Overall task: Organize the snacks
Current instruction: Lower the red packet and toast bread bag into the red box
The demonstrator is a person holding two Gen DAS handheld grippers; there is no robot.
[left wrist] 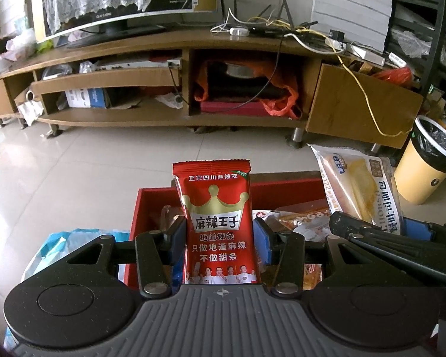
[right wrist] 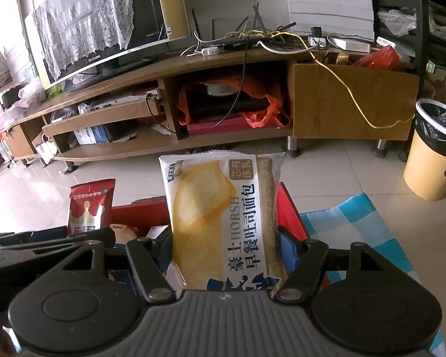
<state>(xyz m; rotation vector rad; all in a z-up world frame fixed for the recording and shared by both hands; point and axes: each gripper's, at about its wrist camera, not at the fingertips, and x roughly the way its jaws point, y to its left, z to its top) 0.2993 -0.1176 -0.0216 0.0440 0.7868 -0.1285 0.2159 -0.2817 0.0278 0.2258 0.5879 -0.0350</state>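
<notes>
A red spicy-snack packet (left wrist: 217, 223) with a gold crown stands upright between the blue pads of my left gripper (left wrist: 218, 238), which is shut on it above the red box (left wrist: 151, 199). My right gripper (right wrist: 226, 250) is shut on a white bread packet (right wrist: 220, 217) with a yellow toast picture, held upright over the same red box (right wrist: 288, 208). Each view shows the other hand's load: the bread packet (left wrist: 359, 187) at the right, the red packet (right wrist: 90, 205) at the left. More wrapped snacks (left wrist: 300, 220) lie inside the box.
A blue-and-white checked cloth (right wrist: 356, 229) lies under the box. Beyond it stretches pale tiled floor (left wrist: 89, 163), then a long wooden TV stand (left wrist: 252, 47) with cables and a screen. A yellow bin (right wrist: 431, 160) with a black liner stands at the right.
</notes>
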